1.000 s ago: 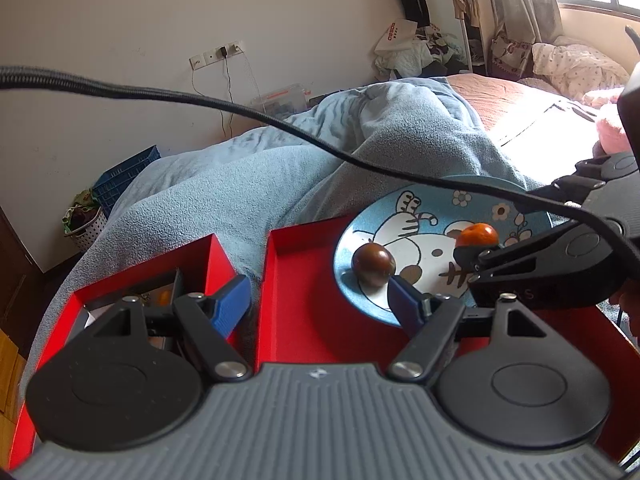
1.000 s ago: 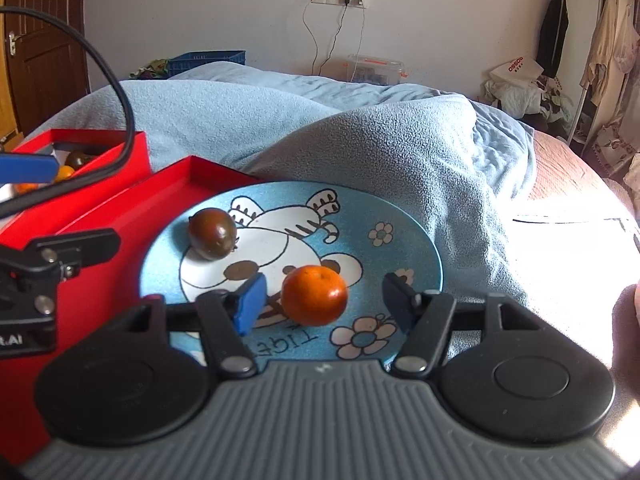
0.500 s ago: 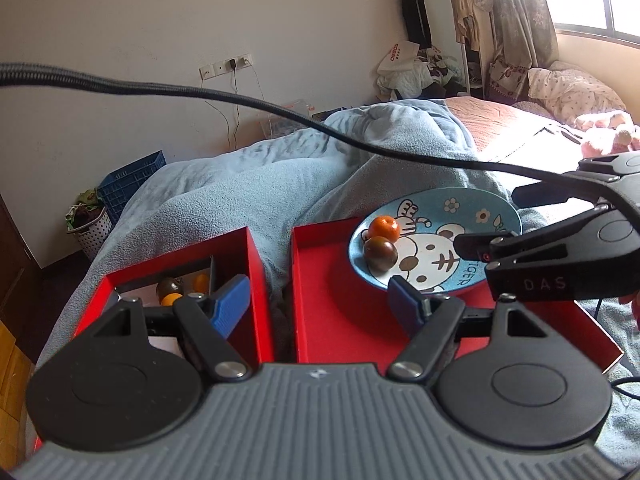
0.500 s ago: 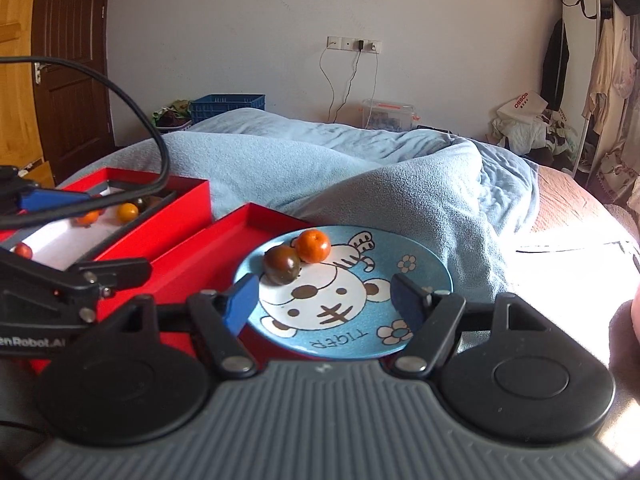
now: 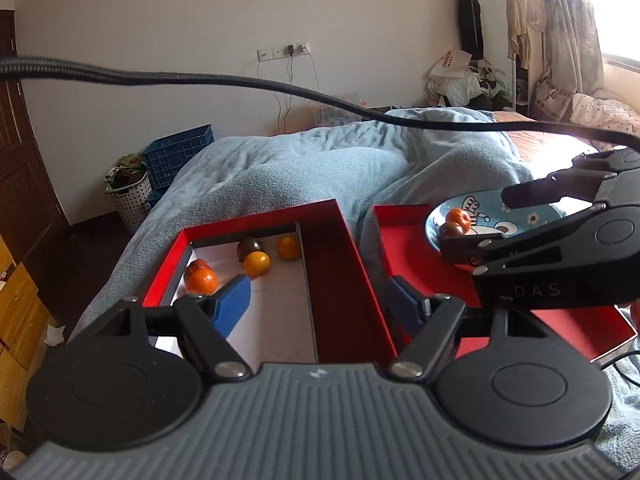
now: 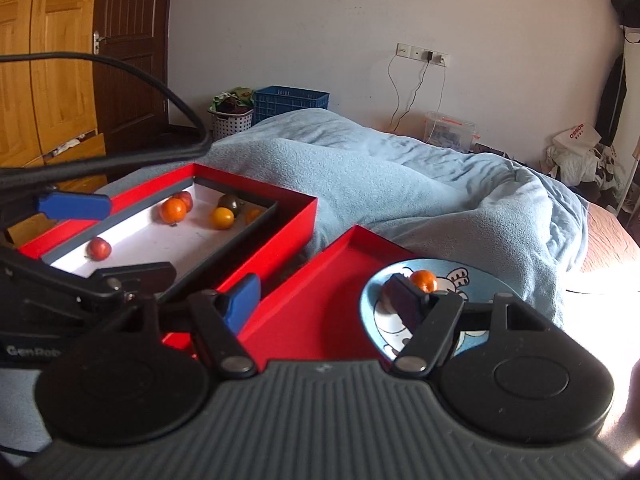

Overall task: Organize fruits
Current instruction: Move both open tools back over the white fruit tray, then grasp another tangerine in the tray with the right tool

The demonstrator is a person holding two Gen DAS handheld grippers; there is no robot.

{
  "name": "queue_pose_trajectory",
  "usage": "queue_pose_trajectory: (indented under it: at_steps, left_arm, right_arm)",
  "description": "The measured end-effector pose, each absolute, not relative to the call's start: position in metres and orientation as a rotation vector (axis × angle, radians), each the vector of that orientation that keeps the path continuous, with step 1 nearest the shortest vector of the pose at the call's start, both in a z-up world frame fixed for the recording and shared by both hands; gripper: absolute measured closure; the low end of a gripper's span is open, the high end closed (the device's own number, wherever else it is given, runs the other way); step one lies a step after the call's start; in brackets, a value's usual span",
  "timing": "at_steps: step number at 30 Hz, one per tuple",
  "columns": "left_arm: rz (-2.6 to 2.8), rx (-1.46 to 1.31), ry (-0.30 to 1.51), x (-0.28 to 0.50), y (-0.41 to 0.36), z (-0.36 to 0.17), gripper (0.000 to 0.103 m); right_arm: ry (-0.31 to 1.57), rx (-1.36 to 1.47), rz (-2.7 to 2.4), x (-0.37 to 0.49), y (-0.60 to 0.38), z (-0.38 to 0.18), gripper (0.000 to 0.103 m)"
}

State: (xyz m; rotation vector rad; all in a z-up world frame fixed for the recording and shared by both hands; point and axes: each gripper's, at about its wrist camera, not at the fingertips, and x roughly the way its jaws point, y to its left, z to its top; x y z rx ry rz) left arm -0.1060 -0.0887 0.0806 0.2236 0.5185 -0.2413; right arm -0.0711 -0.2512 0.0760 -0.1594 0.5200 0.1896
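Both our grippers — left (image 5: 316, 306), right (image 6: 326, 300) — hang spread and empty; reaching the red box (image 6: 296, 220), we risk snagging the cable (image 5: 280, 90).

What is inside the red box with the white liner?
The red box holds small fruits: orange, yellow, dark and red ones, six showing. Its near end is hidden behind the left hand-held gripper.

A lived-in bedroom in a home. A bed under a rumpled pale-blue fleece blanket (image 6: 400, 184) fills the middle. Clothes hang on a rack (image 5: 520, 20) at the far right beside a curtained window (image 5: 576, 20). A blue plastic crate (image 6: 291, 102) and a perforated white laundry basket (image 6: 230, 118) stand by the far wall, near a dark wooden door (image 6: 128, 40).
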Motion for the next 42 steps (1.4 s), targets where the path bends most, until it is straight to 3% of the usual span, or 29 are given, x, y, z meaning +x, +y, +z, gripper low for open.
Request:
queue_pose_trajectory:
  at_steps: [13, 26, 33, 42]
  left_arm:
    - [-0.025, 0.117, 0.509, -0.092, 0.005, 0.078, 0.024]
    - [0.031, 0.074, 0.502, -0.088, 0.039, 0.048, 0.024]
    - [0.014, 0.091, 0.483, -0.089, 0.030, 0.040, 0.024]
    - [-0.024, 0.092, 0.502, -0.082, 0.027, 0.039, 0.024]
  right_arm:
    - [0.496, -0.157, 0.268, -0.024, -0.164, 0.089, 0.029]
    - [0.539, -0.284, 0.502, 0.031, -0.100, 0.069, 0.030]
    - [0.674, -0.335, 0.582, 0.078, -0.074, 0.041, 0.046]
    - [0.806, -0.347, 0.610, 0.136, -0.048, 0.016, 0.046]
